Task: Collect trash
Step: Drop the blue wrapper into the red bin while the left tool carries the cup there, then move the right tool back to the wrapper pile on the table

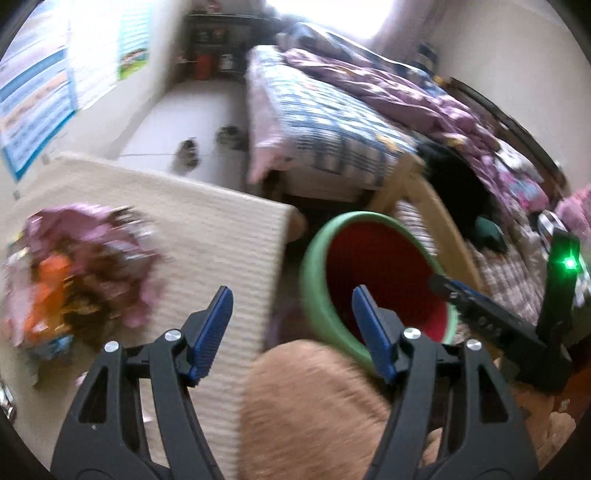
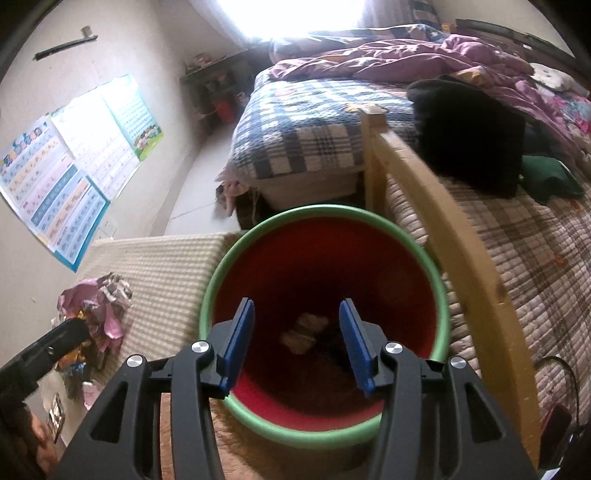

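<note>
Right gripper (image 2: 296, 341) wide apart, empty, directly above red bin (image 2: 402, 258); 1 pale wad (image 2: 304, 332) below it. Left gripper (image 1: 291, 332) wide, empty; trash pile (image 1: 85, 273) to its left.

Blown-out window (image 2: 295, 18) glare, left-wrist motion blur.

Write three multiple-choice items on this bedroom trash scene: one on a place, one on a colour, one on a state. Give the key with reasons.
1. Where is the pile of wrappers?
A. inside the bin
B. on the beige mat
C. on the bed

2. What colour is the rim of the bin?
A. green
B. blue
C. white

3. How is the right gripper?
A. shut on a wrapper
B. open and empty
C. shut on the rim

Key:
1 B, the pile lies on the beige mat left of the bin.
2 A, a green ring edges the red inside.
3 B, its blue fingers stand apart over the bin with nothing between.
</note>
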The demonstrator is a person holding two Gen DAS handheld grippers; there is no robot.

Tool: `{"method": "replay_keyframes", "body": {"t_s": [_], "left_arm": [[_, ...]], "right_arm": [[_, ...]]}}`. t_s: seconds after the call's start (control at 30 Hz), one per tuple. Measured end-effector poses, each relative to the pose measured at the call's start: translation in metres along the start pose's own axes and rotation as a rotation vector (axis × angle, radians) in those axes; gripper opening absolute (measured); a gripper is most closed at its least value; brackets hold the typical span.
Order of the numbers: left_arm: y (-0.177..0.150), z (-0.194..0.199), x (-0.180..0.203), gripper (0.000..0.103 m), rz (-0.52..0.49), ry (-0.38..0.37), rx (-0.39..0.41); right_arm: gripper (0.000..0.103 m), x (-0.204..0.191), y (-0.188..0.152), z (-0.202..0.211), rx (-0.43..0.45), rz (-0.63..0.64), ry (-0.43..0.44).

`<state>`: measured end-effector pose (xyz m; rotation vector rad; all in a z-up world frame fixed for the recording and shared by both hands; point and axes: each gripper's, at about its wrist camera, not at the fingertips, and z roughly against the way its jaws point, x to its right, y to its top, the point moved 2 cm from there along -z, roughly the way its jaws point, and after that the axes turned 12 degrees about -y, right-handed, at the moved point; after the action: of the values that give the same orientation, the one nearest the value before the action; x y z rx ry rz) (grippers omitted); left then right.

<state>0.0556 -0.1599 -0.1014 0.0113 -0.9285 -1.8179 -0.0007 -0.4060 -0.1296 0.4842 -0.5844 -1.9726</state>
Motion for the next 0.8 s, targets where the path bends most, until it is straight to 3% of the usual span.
{"method": "replay_keyframes", "body": {"t_s": [0.13, 0.33, 0.5, 0.73, 0.8], "left_arm": [[-0.018, 0.027, -0.049, 0.064, 0.086, 0.096, 0.012], [-0.064, 0.052, -0.13, 0.064, 0.312, 0.218, -0.005], [-0.082, 0.054, -0.165, 0.063, 0.446, 0.199, -0.008], [-0.089, 0.027, -0.162, 0.063, 0.455, 0.136, -0.077], [-0.093, 0.021, -0.159, 0.056, 0.45, 0.125, -0.091]], "right_arm": [[0.05, -0.02, -0.007, -0.004, -0.022, 0.044, 0.017], [0.05, -0.053, -0.018, -0.007, -0.051, 0.111, 0.043], [0.05, -0.076, -0.025, -0.003, -0.05, 0.172, 0.053], [0.05, -0.1, -0.031, 0.002, -0.043, 0.242, 0.061], [0.05, -0.107, -0.033, 0.002, -0.046, 0.262, 0.063]]}}
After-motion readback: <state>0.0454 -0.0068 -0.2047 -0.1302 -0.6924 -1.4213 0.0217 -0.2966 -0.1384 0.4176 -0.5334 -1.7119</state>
